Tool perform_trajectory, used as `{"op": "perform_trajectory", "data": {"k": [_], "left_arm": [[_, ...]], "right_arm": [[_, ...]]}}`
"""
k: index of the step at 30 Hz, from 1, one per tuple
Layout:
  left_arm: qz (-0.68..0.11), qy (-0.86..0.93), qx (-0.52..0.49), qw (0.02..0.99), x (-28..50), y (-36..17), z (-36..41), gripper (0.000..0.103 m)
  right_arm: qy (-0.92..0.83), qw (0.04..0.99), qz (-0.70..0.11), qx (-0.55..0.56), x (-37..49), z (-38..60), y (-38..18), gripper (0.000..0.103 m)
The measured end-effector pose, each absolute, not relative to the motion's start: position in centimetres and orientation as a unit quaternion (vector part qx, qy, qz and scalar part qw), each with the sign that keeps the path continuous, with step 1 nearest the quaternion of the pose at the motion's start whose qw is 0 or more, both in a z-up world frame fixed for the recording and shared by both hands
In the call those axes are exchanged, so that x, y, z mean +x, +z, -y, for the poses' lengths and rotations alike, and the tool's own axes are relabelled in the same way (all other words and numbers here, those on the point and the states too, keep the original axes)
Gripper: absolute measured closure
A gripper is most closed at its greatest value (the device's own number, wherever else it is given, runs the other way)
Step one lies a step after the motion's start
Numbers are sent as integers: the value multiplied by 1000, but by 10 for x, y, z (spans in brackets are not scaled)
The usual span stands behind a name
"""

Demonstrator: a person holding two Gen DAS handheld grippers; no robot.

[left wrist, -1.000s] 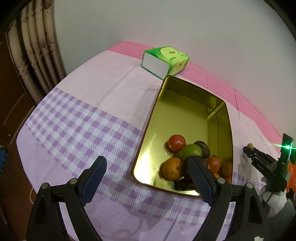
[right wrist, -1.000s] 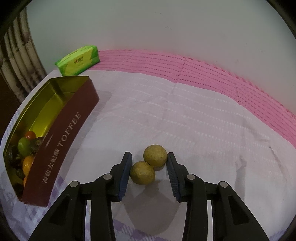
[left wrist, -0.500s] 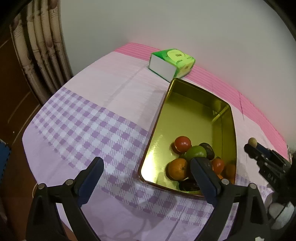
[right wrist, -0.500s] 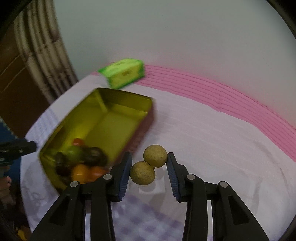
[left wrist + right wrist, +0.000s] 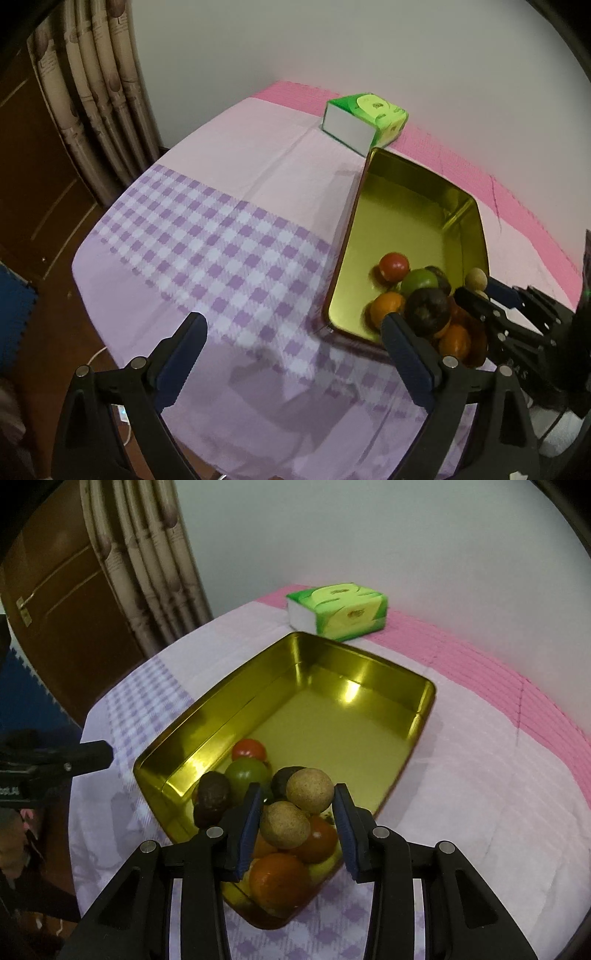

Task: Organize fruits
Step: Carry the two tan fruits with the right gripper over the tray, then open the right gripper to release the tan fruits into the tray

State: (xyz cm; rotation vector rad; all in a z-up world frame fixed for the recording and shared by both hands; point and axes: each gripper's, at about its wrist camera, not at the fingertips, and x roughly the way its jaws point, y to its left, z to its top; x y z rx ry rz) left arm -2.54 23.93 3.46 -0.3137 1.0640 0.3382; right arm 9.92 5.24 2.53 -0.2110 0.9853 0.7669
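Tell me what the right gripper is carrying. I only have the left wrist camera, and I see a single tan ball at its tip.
Observer: The right gripper is shut on two tan round fruits, not one, pinched one in front of the other.
Operator: Are they over the tin yet?
Observer: Yes. In the right wrist view they hang inside the rim of the gold tin, above its near end.
Operator: What lies under them?
Observer: An orange fruit and a red fruit sit just below them.
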Motion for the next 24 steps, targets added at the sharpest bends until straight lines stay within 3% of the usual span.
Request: {"op": "perform_trajectory", "data": {"k": [19, 22, 24], "left_arm": [[-501, 141, -136, 843, -36, 40, -229, 9], [-501, 139, -133, 844, -36, 40, -228, 9], [-502, 140, -131, 843, -36, 39, -226, 9]], "right_arm": [[330, 803, -486, -100, 95, -59, 11, 62], [327, 806, -484, -99, 91, -58, 16, 58], [325, 808, -481, -99, 89, -56, 20, 46]]}}
